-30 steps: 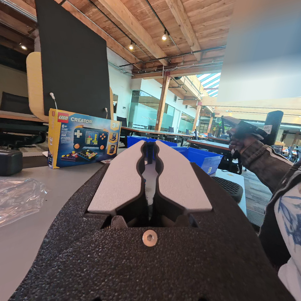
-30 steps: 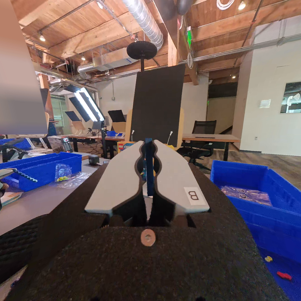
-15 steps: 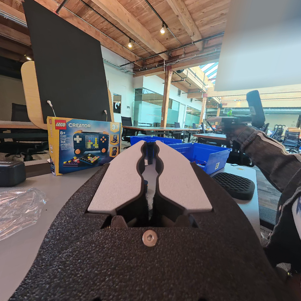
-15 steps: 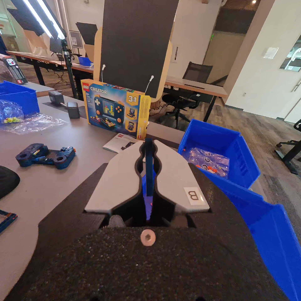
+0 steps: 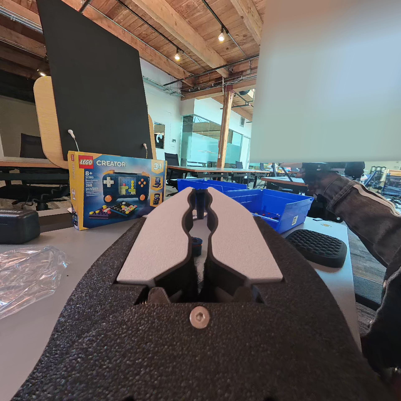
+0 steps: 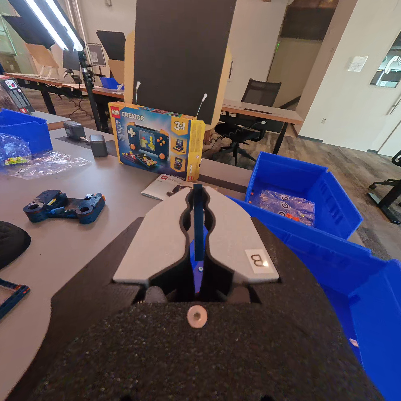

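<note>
My left gripper [image 5: 200, 191] is shut on a small dark blue brick piece [image 5: 200, 205] that stands up between its tips, low over the grey table [image 5: 91, 243]. A dark blue round part with orange [image 5: 196, 246] shows below, through the gap. My right gripper [image 6: 198, 188] is shut on a thin dark blue plate [image 6: 198, 225], held edge-on above the near blue bin's rim [image 6: 303, 240]. A partly built dark blue brick model [image 6: 65, 209] lies on the table to its left.
A toy brick box [image 6: 156, 138] stands at the back, with a booklet [image 6: 165, 188] in front of it. Blue bins [image 5: 271, 206] are on the right. Also in view are a plastic bag [image 5: 28, 275], a black honeycomb pad [image 5: 316, 247] and a person's sleeve [image 5: 358, 212]. About 40 cm separates my left fingertips from my right.
My right gripper has tilted down from level to look over the table and bins, still holding the plate. The left view has shifted slightly. The sleeve has moved.
</note>
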Demonstrator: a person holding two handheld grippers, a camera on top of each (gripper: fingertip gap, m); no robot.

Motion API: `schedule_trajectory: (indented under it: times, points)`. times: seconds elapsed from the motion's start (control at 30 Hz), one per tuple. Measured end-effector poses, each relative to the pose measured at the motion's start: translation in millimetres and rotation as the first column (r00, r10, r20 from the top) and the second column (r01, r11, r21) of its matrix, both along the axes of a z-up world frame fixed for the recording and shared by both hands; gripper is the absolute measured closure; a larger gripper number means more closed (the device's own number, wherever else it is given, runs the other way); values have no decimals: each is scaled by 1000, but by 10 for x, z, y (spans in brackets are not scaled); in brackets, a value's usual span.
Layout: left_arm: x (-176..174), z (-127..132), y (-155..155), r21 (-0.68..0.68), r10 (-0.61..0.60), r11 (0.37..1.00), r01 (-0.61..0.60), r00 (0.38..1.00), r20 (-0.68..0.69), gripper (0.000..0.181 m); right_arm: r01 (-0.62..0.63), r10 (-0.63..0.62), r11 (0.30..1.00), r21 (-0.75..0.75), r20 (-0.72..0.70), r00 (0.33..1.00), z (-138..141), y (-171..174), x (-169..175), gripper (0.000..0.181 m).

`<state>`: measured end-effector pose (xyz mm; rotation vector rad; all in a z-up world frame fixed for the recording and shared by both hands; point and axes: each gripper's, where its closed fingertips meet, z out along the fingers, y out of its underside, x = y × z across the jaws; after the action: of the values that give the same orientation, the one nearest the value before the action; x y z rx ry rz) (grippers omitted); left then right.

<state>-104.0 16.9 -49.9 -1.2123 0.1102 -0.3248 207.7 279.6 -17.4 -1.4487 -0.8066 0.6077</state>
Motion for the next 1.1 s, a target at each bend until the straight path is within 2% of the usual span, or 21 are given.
schedule_trajectory:
  times: [0.17,0.3,0.4,0.5,0.57,0.67,0.77,0.9,1.0,1.1]
  points:
    - [-201,9,-81,-10,80,997,-80,997,-12,174,8,-7,1000,10,-31,999,53,-21,-3,174]
    - [-693,200,-335,44,261,965,-259,965,-39,175,19,-19,1000,-1,-60,998,55,-47,35,174]
    - [-1353,345,-646,56,504,863,-501,863,-44,175,27,-27,1000,0,-62,998,44,-71,42,174]
    - [-2075,302,-912,-55,674,734,-677,736,-57,175,18,-18,1000,1,-72,997,56,-83,17,174]
    - [-2490,189,-968,-169,717,676,-718,693,-77,174,12,-12,1000,8,-77,997,74,-84,-11,174]
    - [-2974,-37,-880,-313,718,625,-715,684,-128,175,-4,5,1000,15,-87,996,100,-91,-65,174]
    - [-3176,-131,-701,-387,676,632,-671,722,-148,175,-8,10,1000,24,-85,996,127,-107,-99,174]
    - [-3265,41,-658,-331,693,617,-714,692,-202,175,7,-4,999,33,-80,997,164,-123,-51,174]
    - [-3214,255,-793,-273,712,614,-740,669,-213,174,24,-21,999,40,-75,997,199,-138,2,174]
    - [-3131,478,-1056,-198,746,602,-773,634,-206,175,37,-34,998,45,-67,997,221,-166,47,174]
